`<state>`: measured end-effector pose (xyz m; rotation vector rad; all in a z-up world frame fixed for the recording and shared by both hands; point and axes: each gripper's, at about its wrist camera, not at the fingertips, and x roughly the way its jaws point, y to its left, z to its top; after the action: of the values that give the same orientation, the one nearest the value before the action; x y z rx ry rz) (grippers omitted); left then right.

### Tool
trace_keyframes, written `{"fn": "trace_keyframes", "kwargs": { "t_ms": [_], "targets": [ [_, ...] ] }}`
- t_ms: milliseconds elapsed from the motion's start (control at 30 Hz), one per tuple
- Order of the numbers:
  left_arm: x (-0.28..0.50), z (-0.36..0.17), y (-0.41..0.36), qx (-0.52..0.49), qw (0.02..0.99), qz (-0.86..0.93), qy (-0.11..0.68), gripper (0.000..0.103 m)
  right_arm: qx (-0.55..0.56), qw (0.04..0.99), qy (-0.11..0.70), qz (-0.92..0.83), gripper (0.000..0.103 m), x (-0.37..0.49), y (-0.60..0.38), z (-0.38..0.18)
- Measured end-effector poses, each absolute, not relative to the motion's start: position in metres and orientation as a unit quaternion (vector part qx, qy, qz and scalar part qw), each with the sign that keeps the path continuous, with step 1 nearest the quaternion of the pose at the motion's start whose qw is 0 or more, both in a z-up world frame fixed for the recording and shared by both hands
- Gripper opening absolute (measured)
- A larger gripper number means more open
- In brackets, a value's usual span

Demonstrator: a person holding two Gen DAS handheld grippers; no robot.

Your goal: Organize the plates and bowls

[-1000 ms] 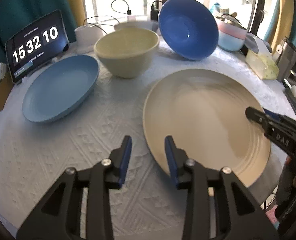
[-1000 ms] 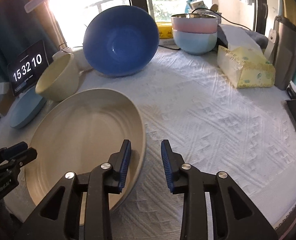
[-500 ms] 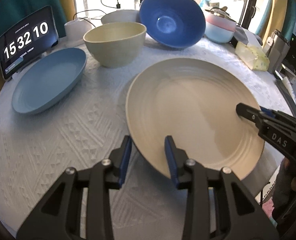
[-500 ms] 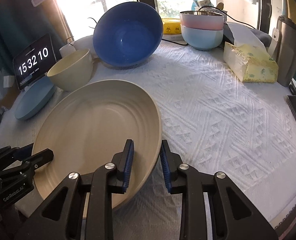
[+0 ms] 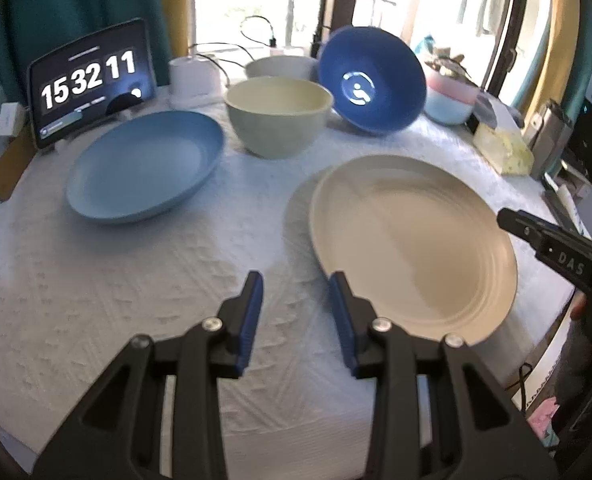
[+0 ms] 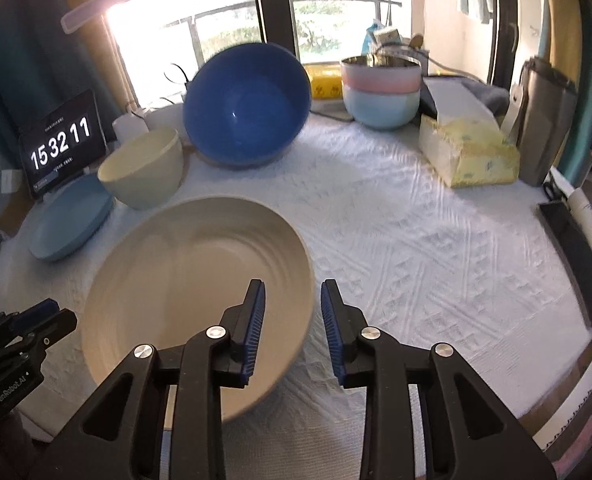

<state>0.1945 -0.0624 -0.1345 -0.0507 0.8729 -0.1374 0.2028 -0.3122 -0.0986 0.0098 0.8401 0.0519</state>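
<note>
A: Worktop (image 5: 96, 280), left wrist view: white textured cloth. Blue plate (image 5: 144, 166) flat, far left, by the clock tablet (image 5: 92, 80). Cream bowl (image 5: 278, 116) upright behind it. Dark blue bowl (image 5: 371, 80) tipped on its side, mouth toward the camera, apparently propped on its neighbours. Left tool (image 5: 296, 308): jaws partly apart, nothing between them.

B: Cream plate (image 5: 411, 240)?

A: Flat at the near right edge, long axis running near-left to far-right; likely next for stacking.

B: Right wrist view?

A: Right tool (image 6: 292, 316): jaws opening, empty, straddling the cream plate's (image 6: 200, 280) near rim without contact. Pink-and-blue bowls (image 6: 381, 92) already stacked, far back.
</note>
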Motion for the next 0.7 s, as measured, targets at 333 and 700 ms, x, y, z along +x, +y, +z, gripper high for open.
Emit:
{"fn": "trace_keyframes", "kwargs": {
  "t_ms": [333,700],
  "targets": [
    [0.185,-0.122,-0.009,-0.063,0.916,-0.036,0.394,0.046,-0.024,0.918,0.392,0.053,0.036,0.201,-0.264,-0.083],
    [0.186,-0.12,0.042,-0.082,0.92,-0.003,0.384,0.046,-0.046,0.913,0.395,0.093,0.037,0.211,-0.207,-0.085]
  ]
}}
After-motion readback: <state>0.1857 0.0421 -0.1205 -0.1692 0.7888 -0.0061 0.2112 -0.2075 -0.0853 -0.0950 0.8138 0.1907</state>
